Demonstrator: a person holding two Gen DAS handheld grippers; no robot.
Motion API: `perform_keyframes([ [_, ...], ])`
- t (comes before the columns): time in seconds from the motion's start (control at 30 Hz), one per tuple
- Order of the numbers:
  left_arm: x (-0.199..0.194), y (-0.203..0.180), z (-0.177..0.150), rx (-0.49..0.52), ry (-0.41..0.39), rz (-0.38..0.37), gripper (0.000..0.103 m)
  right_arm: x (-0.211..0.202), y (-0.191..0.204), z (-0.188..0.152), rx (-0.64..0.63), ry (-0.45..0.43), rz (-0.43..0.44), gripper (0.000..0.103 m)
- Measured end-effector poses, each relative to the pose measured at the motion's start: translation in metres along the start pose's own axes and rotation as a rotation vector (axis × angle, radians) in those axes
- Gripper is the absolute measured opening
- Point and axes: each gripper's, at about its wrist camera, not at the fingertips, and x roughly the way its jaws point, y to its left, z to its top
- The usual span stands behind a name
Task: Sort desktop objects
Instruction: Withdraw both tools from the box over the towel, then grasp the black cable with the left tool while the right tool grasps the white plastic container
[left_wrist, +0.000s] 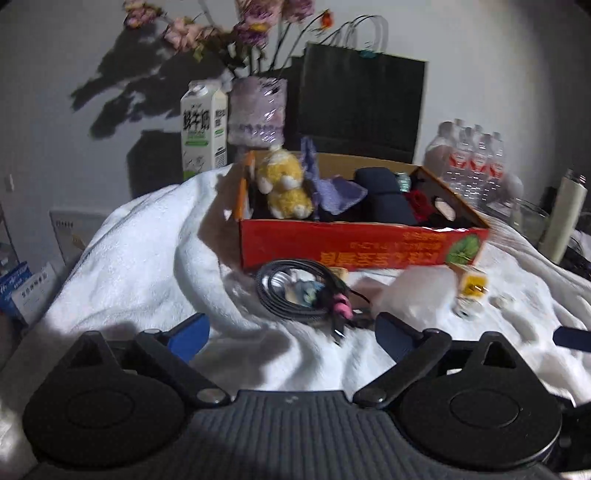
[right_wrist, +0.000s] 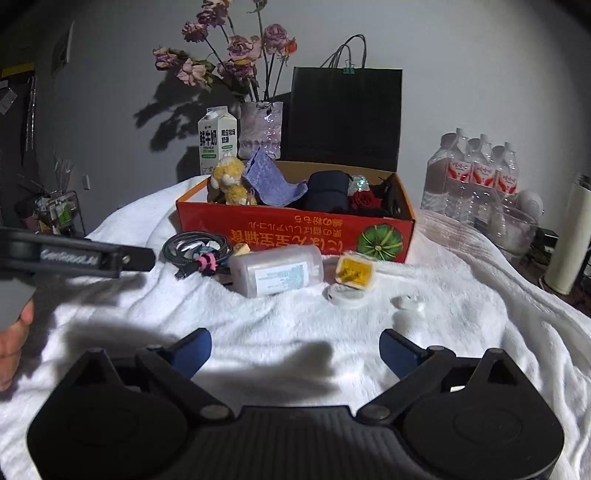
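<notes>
Currently red box (right_wrist: 295, 236) sits mid-table on white blanket (right_wrist: 443, 314), coiled cable (right_wrist: 195, 249), clear case (right_wrist: 277, 271) and yellow packet (right_wrist: 354, 273) along its near side, both grippers' fingers (left_wrist: 188, 332) (right_wrist: 397, 349) apart, empty.

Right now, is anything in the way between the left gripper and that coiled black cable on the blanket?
Nothing visible. The left gripper is open, and only bare white blanket lies between it and the coiled cable, which sits in front of the red box.
</notes>
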Motion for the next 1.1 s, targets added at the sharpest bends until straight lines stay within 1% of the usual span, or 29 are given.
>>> perform_keyframes([
  [0.03, 0.01, 0.005, 0.005, -0.016, 0.01, -0.008, 0.095, 0.008, 0.001, 0.004, -0.003, 0.0, 0.005, 0.098],
  [0.17, 0.042, 0.022, 0.019, -0.081, 0.073, -0.008, 0.079, 0.043, 0.007, 0.02, -0.036, -0.006, 0.015, 0.098],
  [0.2, 0.048, 0.025, 0.021, -0.097, 0.079, -0.019, 0.079, 0.052, 0.008, 0.024, -0.05, -0.008, 0.016, 0.098],
  [0.27, 0.06, 0.03, 0.026, -0.12, 0.092, -0.03, 0.078, 0.069, 0.007, 0.031, -0.084, -0.008, 0.044, 0.098],
  [0.33, 0.072, 0.034, 0.029, -0.132, 0.104, -0.032, 0.073, 0.086, 0.004, 0.038, -0.098, 0.005, 0.07, 0.098],
  [0.37, 0.078, 0.035, 0.03, -0.137, 0.113, -0.035, 0.07, 0.094, 0.001, 0.041, -0.097, 0.01, 0.08, 0.098],
  [0.4, 0.084, 0.037, 0.031, -0.146, 0.125, -0.037, 0.062, 0.102, -0.001, 0.044, -0.092, 0.016, 0.084, 0.098],
  [0.43, 0.09, 0.038, 0.032, -0.155, 0.139, -0.043, 0.058, 0.109, -0.004, 0.047, -0.087, 0.022, 0.084, 0.098],
  [0.5, 0.101, 0.04, 0.033, -0.177, 0.17, -0.053, 0.039, 0.122, -0.007, 0.052, -0.091, 0.034, 0.116, 0.099],
  [0.53, 0.104, 0.04, 0.033, -0.186, 0.182, -0.057, 0.033, 0.128, -0.008, 0.053, -0.093, 0.045, 0.134, 0.099],
  [0.57, 0.106, 0.041, 0.032, -0.192, 0.188, -0.055, 0.02, 0.133, -0.008, 0.054, -0.095, 0.056, 0.147, 0.099],
  [0.6, 0.105, 0.041, 0.032, -0.19, 0.19, -0.055, 0.016, 0.137, -0.007, 0.054, -0.096, 0.062, 0.154, 0.099],
  [0.67, 0.1, 0.042, 0.03, -0.198, 0.187, -0.053, 0.014, 0.143, -0.005, 0.053, -0.102, 0.077, 0.157, 0.096],
  [0.7, 0.096, 0.042, 0.03, -0.203, 0.182, -0.055, 0.013, 0.145, -0.003, 0.053, -0.108, 0.091, 0.162, 0.089],
  [0.83, 0.066, 0.044, 0.032, -0.23, 0.145, -0.083, 0.008, 0.137, 0.001, 0.05, -0.12, 0.103, 0.155, 0.083],
  [0.9, 0.047, 0.042, 0.032, -0.231, 0.118, -0.097, 0.008, 0.128, 0.0, 0.051, -0.107, 0.104, 0.154, 0.083],
  [0.97, 0.025, 0.039, 0.029, -0.229, 0.092, -0.096, 0.008, 0.115, -0.002, 0.052, -0.09, 0.1, 0.152, 0.083],
  [1.03, 0.005, 0.039, 0.023, -0.245, 0.081, -0.105, 0.008, 0.097, -0.002, 0.052, -0.079, 0.081, 0.135, 0.083],
  [1.1, -0.018, 0.038, 0.016, -0.272, 0.075, -0.129, 0.008, 0.075, -0.002, 0.05, -0.072, 0.054, 0.114, 0.083],
])
